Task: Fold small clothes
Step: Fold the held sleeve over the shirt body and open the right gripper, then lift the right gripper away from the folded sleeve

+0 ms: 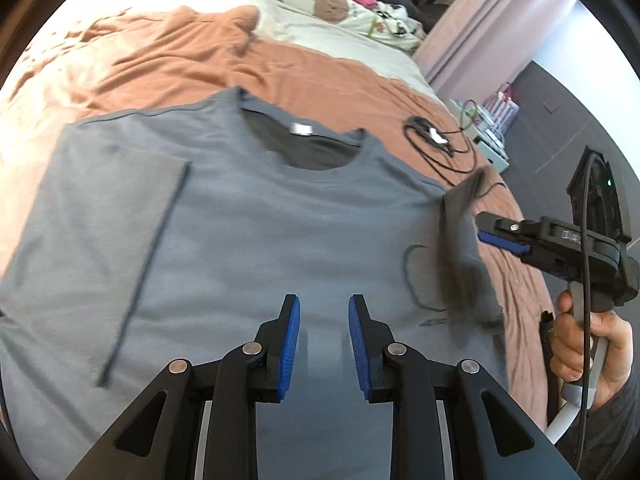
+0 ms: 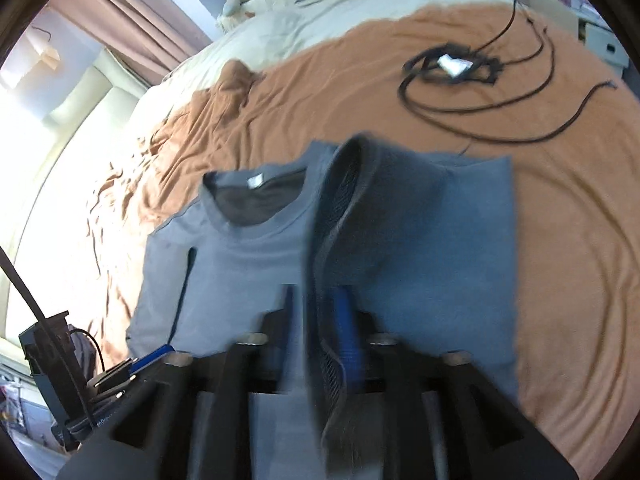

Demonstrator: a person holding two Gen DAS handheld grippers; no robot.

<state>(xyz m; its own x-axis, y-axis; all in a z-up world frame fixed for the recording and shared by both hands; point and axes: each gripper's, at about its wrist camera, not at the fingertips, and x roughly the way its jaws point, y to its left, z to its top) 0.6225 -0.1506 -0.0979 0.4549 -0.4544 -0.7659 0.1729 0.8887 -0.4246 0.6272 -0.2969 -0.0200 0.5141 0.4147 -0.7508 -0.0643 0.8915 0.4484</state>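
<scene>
A grey T-shirt [image 1: 260, 220] [image 2: 248, 264] lies front up on the bed, collar away from me. Its left sleeve [image 1: 120, 200] is folded inward over the body. My left gripper [image 1: 324, 320] hovers over the shirt's lower middle, its jaws apart with nothing between them; its tip also shows at the lower left in the right wrist view [image 2: 152, 356]. The shirt's right side [image 1: 460, 248] [image 2: 400, 216] stands lifted in a blurred fold. My right gripper [image 2: 318, 312] [image 1: 486, 236] is at that fold. The fabric's edge runs between its fingers, which stand apart from it.
A brown blanket [image 1: 320, 76] [image 2: 560, 240] covers the bed. A coiled black cable [image 1: 432, 140] [image 2: 452, 64] lies beyond the shirt's right shoulder. More clothes, one with a bear print [image 1: 332, 6], are piled at the far end. A hand [image 1: 580, 344] holds the right gripper's handle.
</scene>
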